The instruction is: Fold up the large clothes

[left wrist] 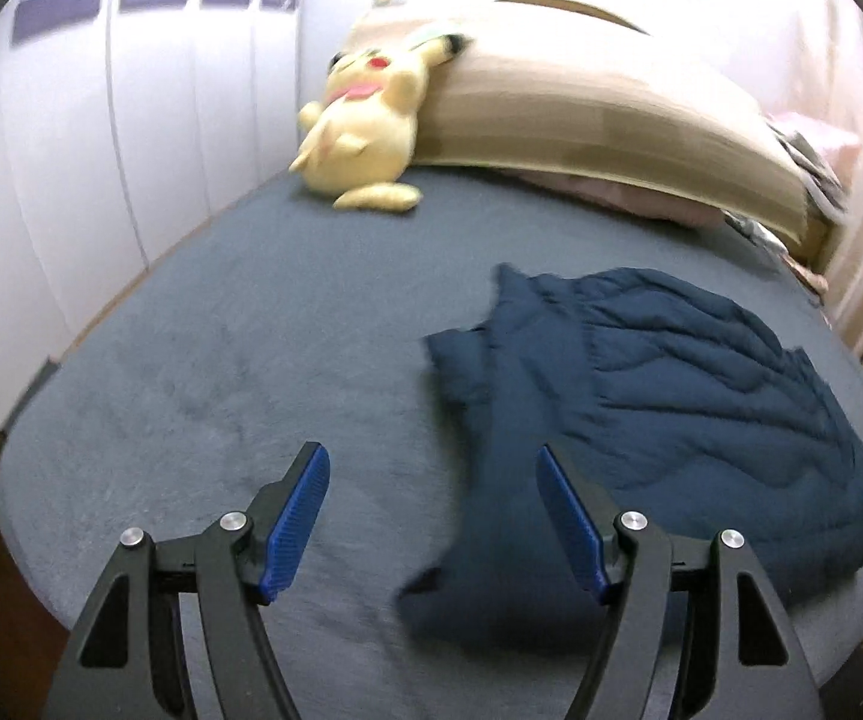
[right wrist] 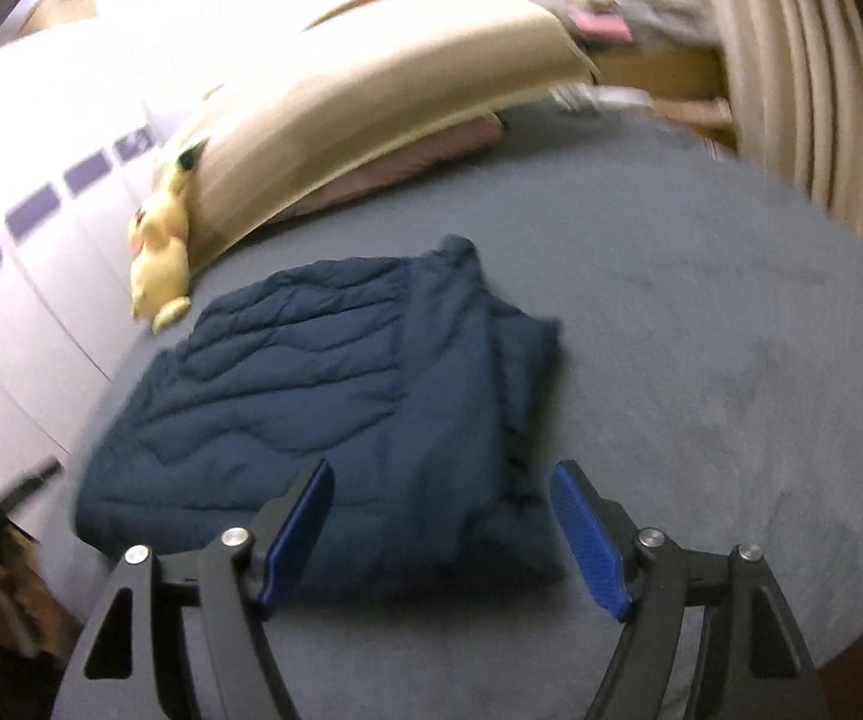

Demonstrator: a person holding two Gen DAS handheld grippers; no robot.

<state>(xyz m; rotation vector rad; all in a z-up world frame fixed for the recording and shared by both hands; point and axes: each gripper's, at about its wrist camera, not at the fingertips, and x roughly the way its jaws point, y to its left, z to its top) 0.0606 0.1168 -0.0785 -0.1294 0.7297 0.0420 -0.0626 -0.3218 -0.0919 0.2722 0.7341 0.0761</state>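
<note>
Two tools were in play, and both stood wide apart with nothing between the pads. Your left tool (left wrist: 434, 525) hung over the grey bed (left wrist: 221, 372), its blue pads (left wrist: 296, 519) spread, and no cloth was gripped there. In the left wrist view the navy quilted jacket (left wrist: 671, 396) lay on the bed to the right of that tool, a loose flap of it trailing toward the near edge and showing in the gap between the two fingers, though the pads did not press on it. Your right tool (right wrist: 443, 531) was likewise spread wide, empty, and pointed down at the jacket (right wrist: 323, 396). From that view the garment lay folded over itself in a rough bundle, its near edge showing between the fingers and its thicker folded side on the right. The jacket rested flat on the bed, held by neither tool.

At the far end of the bed you had a beige pillow (left wrist: 581, 114) lying across the head, and a yellow plush toy (left wrist: 365, 120) leaned against its left end. White wardrobe doors (left wrist: 101, 150) ran along the left side, and a curtain (right wrist: 803, 78) hung at the far right. Both views were smeared with blur, so fine detail of the folds could not be made out.
</note>
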